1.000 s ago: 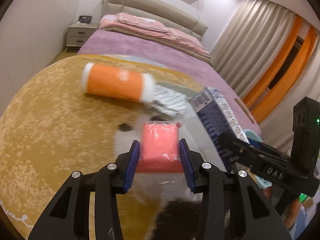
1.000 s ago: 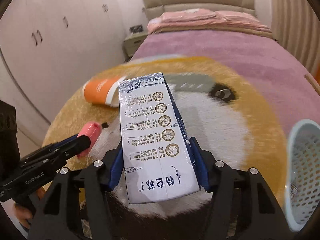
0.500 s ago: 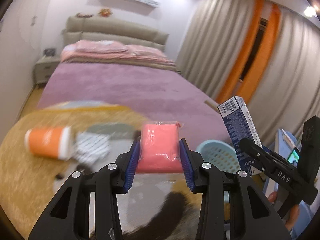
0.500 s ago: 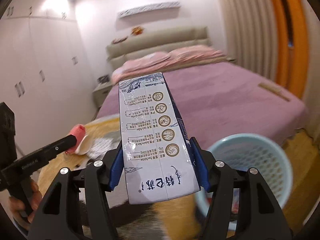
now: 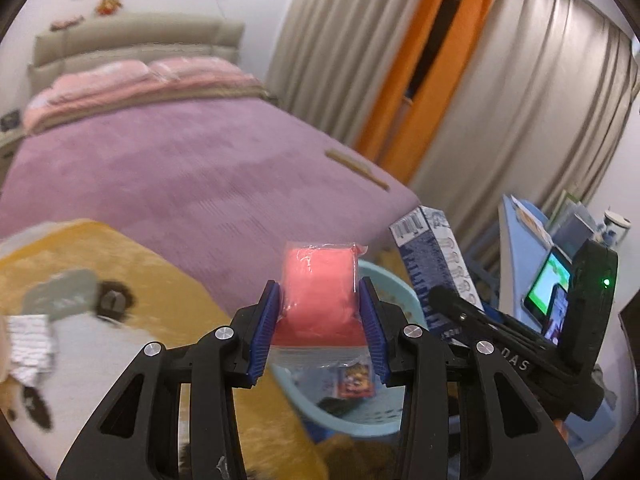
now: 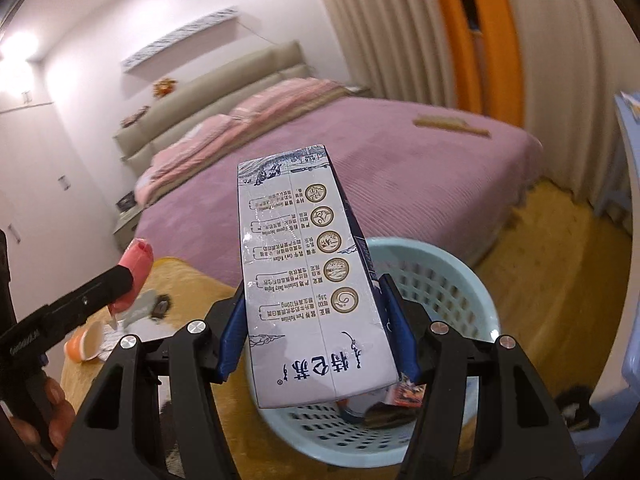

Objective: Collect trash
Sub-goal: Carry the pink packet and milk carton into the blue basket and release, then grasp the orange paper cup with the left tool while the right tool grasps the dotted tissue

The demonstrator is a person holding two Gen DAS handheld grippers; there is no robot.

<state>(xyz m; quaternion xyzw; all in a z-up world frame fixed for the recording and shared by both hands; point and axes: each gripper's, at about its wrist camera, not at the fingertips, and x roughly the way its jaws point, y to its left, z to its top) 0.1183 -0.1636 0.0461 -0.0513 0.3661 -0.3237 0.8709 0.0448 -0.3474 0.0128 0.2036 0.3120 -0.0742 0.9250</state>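
Since a second ago both your hands have swung away from the yellow rug (image 5: 132, 264) toward the light blue basket (image 6: 452, 280), which was out at the right edge of the right wrist view and now sits directly below and ahead of the right tongs (image 6: 316, 312).

Left tongs (image 5: 319, 312): clamped on a pink plastic-wrapped packet (image 5: 318, 284), blue pads pressing both its sides. Packet stands upright between the pads, its top above the fingertips. Basket rim shows just behind and below the packet; some wrappers lie in the basket bottom (image 5: 354, 378).

Right tongs: clamped on a tall blue-and-white carton (image 6: 304, 272), printed side facing the camera, pads on its two narrow sides. Carton's lower end hangs over the basket opening. In the left wrist view the carton (image 5: 432, 264) stands just right of the packet, the two apart.

To the left of the left tongs, on the rug: an orange cup (image 6: 82, 342) lying on its side and a striped paper scrap (image 5: 30, 344), both well away from the basket.

Beyond both tongs: bed (image 5: 180, 168) with purple cover, curtains (image 5: 520, 100) at right.
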